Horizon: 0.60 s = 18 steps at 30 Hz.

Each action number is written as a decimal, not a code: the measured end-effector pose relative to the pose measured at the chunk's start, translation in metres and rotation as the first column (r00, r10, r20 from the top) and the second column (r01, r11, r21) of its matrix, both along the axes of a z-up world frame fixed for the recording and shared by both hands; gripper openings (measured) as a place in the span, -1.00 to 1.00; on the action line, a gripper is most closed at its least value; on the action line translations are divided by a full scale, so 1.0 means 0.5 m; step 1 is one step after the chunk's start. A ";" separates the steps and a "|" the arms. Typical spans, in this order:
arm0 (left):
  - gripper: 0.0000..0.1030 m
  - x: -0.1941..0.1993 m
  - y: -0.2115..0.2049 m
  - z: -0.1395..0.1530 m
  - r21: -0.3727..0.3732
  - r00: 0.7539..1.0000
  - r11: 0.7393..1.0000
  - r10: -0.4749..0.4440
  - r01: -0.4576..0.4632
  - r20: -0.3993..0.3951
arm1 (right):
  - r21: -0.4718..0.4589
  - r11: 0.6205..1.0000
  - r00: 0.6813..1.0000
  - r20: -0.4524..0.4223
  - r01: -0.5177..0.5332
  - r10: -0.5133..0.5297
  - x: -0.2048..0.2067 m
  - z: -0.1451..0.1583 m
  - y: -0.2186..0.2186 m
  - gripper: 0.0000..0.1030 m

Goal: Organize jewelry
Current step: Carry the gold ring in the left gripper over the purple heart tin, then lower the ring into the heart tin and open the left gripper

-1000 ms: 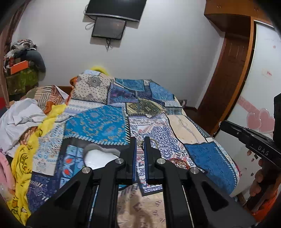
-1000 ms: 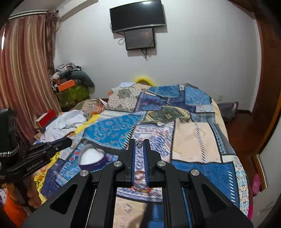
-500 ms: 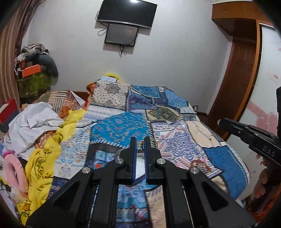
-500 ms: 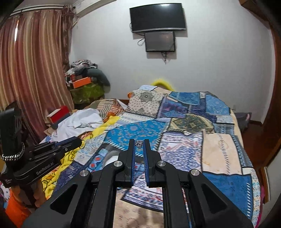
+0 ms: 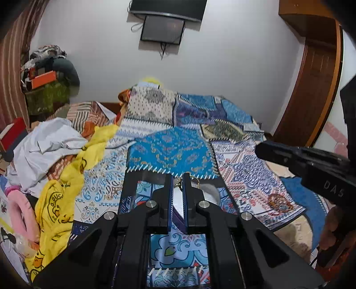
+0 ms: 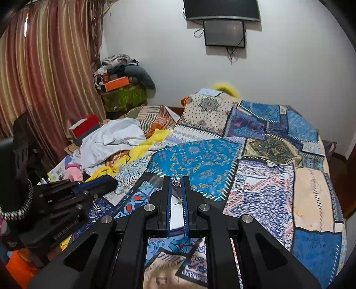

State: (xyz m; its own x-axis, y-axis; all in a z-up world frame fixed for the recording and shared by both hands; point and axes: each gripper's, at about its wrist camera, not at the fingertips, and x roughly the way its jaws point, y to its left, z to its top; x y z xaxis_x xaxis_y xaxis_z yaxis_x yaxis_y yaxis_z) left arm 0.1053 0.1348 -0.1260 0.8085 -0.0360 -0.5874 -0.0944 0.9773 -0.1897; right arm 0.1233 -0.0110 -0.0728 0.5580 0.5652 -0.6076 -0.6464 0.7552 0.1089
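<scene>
My left gripper point(image 5: 178, 182) is shut on a small gold earring point(image 5: 179, 183) with a gold hoop point(image 5: 195, 179) showing at its right fingertip. It hovers above a white heart-shaped jewelry dish point(image 5: 205, 192), mostly hidden behind the fingers. My right gripper point(image 6: 176, 182) is shut on a small silver ring point(image 6: 176, 182) and also hovers over the white dish point(image 6: 176, 205), seen between its fingers. Each gripper shows in the other's view: the right one point(image 5: 296, 160) and the left one point(image 6: 89, 189).
The dish sits on a patchwork bedspread point(image 6: 255, 177). Crumpled white cloth point(image 6: 111, 140), a yellow printed cloth point(image 5: 57, 200) and a pink item point(image 5: 17, 211) lie on the left. A curtain point(image 6: 44, 77), wall-mounted TV point(image 6: 222, 11) and wooden door point(image 5: 311, 89) surround the bed.
Both grippers have shifted to the left over the bed with their jewelry still pinched, so the dish now lies under both.
</scene>
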 end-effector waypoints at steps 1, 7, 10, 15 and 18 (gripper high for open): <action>-0.88 0.002 0.000 -0.004 -0.001 1.000 1.000 -0.003 0.003 -0.007 | -0.003 1.000 1.000 -0.007 -0.004 0.004 0.004 -0.004 0.005 -0.85; -0.88 0.042 -0.004 -0.054 -0.025 0.997 0.999 -0.034 0.032 -0.072 | -0.026 0.999 0.997 -0.075 -0.029 0.027 0.030 -0.045 0.029 -0.85; -0.88 0.059 -0.010 -0.074 -0.034 0.994 0.998 -0.053 0.050 -0.094 | -0.038 0.999 0.993 -0.111 -0.035 0.031 0.044 -0.069 0.040 -0.85; -0.88 0.089 -0.020 -0.109 -0.034 0.987 0.996 -0.083 0.079 -0.137 | -0.060 0.998 0.987 -0.159 -0.036 0.026 0.059 -0.103 0.049 -0.85; -0.88 0.101 -0.025 -0.127 -0.040 0.983 0.995 -0.098 0.093 -0.158 | -0.068 0.997 0.983 -0.181 -0.041 0.028 0.067 -0.114 0.052 -0.85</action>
State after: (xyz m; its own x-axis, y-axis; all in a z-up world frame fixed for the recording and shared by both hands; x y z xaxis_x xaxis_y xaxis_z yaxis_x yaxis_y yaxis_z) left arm 0.1558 0.1221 -0.1897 0.6964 -0.1296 -0.7059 -0.0328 0.9768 -0.2117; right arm 0.1566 0.0148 -0.1300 0.4172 0.5340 -0.7354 -0.6468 0.7429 0.1724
